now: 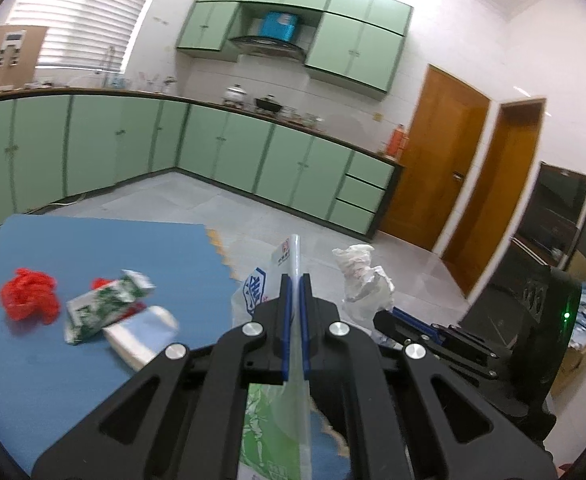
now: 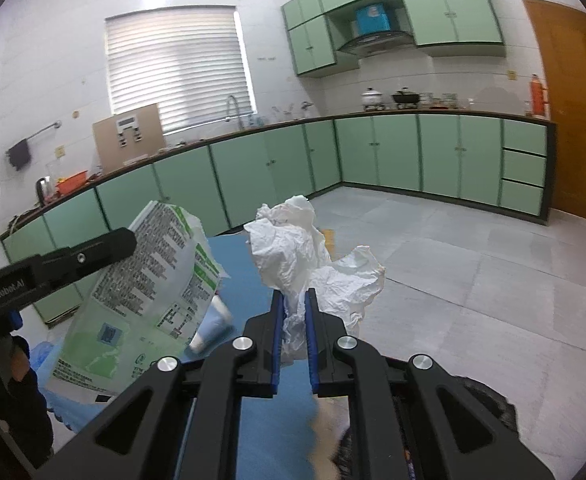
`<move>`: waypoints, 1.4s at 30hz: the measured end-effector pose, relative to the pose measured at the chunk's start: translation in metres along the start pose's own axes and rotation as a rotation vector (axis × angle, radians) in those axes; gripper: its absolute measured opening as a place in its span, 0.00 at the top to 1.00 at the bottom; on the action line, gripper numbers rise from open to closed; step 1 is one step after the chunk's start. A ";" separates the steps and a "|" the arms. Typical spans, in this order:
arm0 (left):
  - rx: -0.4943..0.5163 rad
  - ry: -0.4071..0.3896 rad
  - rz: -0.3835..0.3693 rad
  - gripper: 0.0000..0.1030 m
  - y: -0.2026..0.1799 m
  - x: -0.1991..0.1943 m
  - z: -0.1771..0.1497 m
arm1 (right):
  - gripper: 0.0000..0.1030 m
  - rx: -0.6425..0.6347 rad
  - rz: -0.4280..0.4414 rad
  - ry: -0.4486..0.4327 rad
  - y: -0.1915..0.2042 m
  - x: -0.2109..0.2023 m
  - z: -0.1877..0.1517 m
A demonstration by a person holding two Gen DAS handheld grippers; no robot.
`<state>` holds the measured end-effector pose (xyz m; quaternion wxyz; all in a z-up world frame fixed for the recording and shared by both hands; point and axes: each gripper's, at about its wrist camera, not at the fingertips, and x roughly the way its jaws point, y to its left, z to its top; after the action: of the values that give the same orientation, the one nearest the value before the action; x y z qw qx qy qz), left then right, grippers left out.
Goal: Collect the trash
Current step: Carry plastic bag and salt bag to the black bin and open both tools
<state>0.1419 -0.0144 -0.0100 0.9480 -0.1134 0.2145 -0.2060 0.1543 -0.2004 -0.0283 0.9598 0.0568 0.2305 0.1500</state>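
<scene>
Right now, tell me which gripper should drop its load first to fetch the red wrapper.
Left, probably. The left gripper, shut on the plastic bag, is nearer the red wrapper; the right gripper holds crumpled paper further away.

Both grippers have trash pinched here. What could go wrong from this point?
The left gripper pinches the plastic bag by a thin edge, so it could slip free. The crumpled paper bulges beyond the right gripper and may tear or drop. The red wad, carton and cup on the blue mat could be overlooked.
</scene>
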 end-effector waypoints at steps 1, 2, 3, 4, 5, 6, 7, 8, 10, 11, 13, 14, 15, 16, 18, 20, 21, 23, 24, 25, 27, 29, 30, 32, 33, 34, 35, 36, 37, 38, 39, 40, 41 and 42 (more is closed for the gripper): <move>0.008 0.003 -0.012 0.97 -0.005 0.003 -0.001 | 0.90 0.006 -0.016 0.000 -0.006 -0.004 -0.002; 0.016 0.008 -0.026 0.97 -0.012 0.007 -0.003 | 0.90 0.012 -0.030 0.000 -0.012 -0.009 -0.004; 0.021 0.011 -0.040 0.97 -0.017 0.011 -0.004 | 0.90 0.017 -0.043 0.000 -0.018 -0.012 -0.006; 0.030 0.017 -0.060 0.97 -0.026 0.017 -0.007 | 0.90 0.025 -0.068 0.002 -0.026 -0.018 -0.009; 0.036 0.019 -0.069 0.97 -0.031 0.021 -0.009 | 0.90 0.028 -0.082 0.004 -0.031 -0.021 -0.011; 0.047 0.026 -0.084 0.97 -0.039 0.027 -0.012 | 0.90 0.036 -0.104 0.006 -0.039 -0.026 -0.014; 0.053 0.033 -0.098 0.97 -0.044 0.033 -0.015 | 0.90 0.042 -0.117 0.007 -0.044 -0.029 -0.017; 0.058 0.039 -0.107 0.97 -0.048 0.037 -0.018 | 0.90 0.051 -0.135 0.009 -0.051 -0.033 -0.020; 0.072 0.057 -0.135 0.97 -0.058 0.050 -0.025 | 0.90 0.069 -0.165 0.013 -0.063 -0.040 -0.027; 0.075 0.068 -0.154 0.97 -0.062 0.056 -0.028 | 0.90 0.077 -0.178 0.015 -0.069 -0.043 -0.029; 0.082 0.086 -0.188 0.97 -0.073 0.068 -0.035 | 0.90 0.094 -0.211 0.020 -0.082 -0.049 -0.036; 0.089 0.093 -0.202 0.97 -0.079 0.074 -0.038 | 0.90 0.100 -0.220 0.022 -0.085 -0.051 -0.038; 0.093 0.100 -0.215 0.97 -0.083 0.079 -0.040 | 0.90 0.107 -0.231 0.025 -0.090 -0.053 -0.041; 0.096 0.107 -0.232 0.97 -0.089 0.085 -0.042 | 0.90 0.116 -0.245 0.030 -0.097 -0.055 -0.044; 0.101 0.115 -0.255 0.97 -0.097 0.097 -0.045 | 0.90 0.129 -0.270 0.040 -0.108 -0.057 -0.050; 0.109 0.130 -0.275 0.97 -0.105 0.109 -0.050 | 0.90 0.141 -0.288 0.051 -0.115 -0.058 -0.056; 0.111 0.141 -0.282 0.97 -0.109 0.116 -0.054 | 0.90 0.149 -0.294 0.056 -0.120 -0.058 -0.059; 0.110 0.161 -0.292 0.97 -0.112 0.126 -0.060 | 0.90 0.157 -0.305 0.066 -0.125 -0.057 -0.065; 0.112 0.173 -0.295 0.97 -0.113 0.131 -0.064 | 0.90 0.160 -0.312 0.072 -0.127 -0.055 -0.067; 0.117 0.185 -0.292 0.97 -0.114 0.136 -0.069 | 0.90 0.167 -0.318 0.082 -0.132 -0.053 -0.071; 0.129 0.213 -0.290 0.97 -0.114 0.147 -0.081 | 0.90 0.179 -0.323 0.097 -0.136 -0.047 -0.075; 0.134 0.245 -0.284 0.97 -0.113 0.160 -0.092 | 0.90 0.191 -0.332 0.124 -0.143 -0.040 -0.084; 0.135 0.260 -0.281 0.97 -0.113 0.166 -0.097 | 0.90 0.197 -0.338 0.139 -0.147 -0.035 -0.089; 0.140 0.285 -0.273 0.96 -0.111 0.174 -0.106 | 0.90 0.211 -0.341 0.161 -0.152 -0.029 -0.098; 0.142 0.296 -0.270 0.95 -0.110 0.177 -0.110 | 0.90 0.214 -0.340 0.168 -0.153 -0.028 -0.101; 0.143 0.303 -0.267 0.94 -0.110 0.181 -0.111 | 0.89 0.218 -0.340 0.175 -0.154 -0.026 -0.104; 0.144 0.308 -0.261 0.93 -0.109 0.183 -0.113 | 0.86 0.223 -0.339 0.176 -0.155 -0.026 -0.106; 0.145 0.310 -0.253 0.92 -0.109 0.184 -0.114 | 0.82 0.227 -0.343 0.175 -0.155 -0.026 -0.107; 0.146 0.316 -0.249 0.86 -0.108 0.186 -0.116 | 0.80 0.228 -0.344 0.175 -0.156 -0.027 -0.108; 0.148 0.320 -0.246 0.83 -0.107 0.188 -0.118 | 0.80 0.228 -0.346 0.175 -0.156 -0.028 -0.107; 0.149 0.320 -0.244 0.77 -0.107 0.189 -0.118 | 0.80 0.229 -0.349 0.174 -0.157 -0.028 -0.107; 0.150 0.321 -0.243 0.75 -0.107 0.190 -0.118 | 0.80 0.229 -0.352 0.174 -0.156 -0.030 -0.106; 0.152 0.323 -0.243 0.75 -0.106 0.191 -0.118 | 0.80 0.230 -0.354 0.173 -0.158 -0.030 -0.106; 0.152 0.326 -0.243 0.73 -0.110 0.193 -0.119 | 0.78 0.232 -0.359 0.171 -0.159 -0.032 -0.106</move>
<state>0.2094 -0.2115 -0.1508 0.8748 -0.0317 0.3336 -0.3499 0.1200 -0.3565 -0.1371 0.9351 0.1118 0.3331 -0.0464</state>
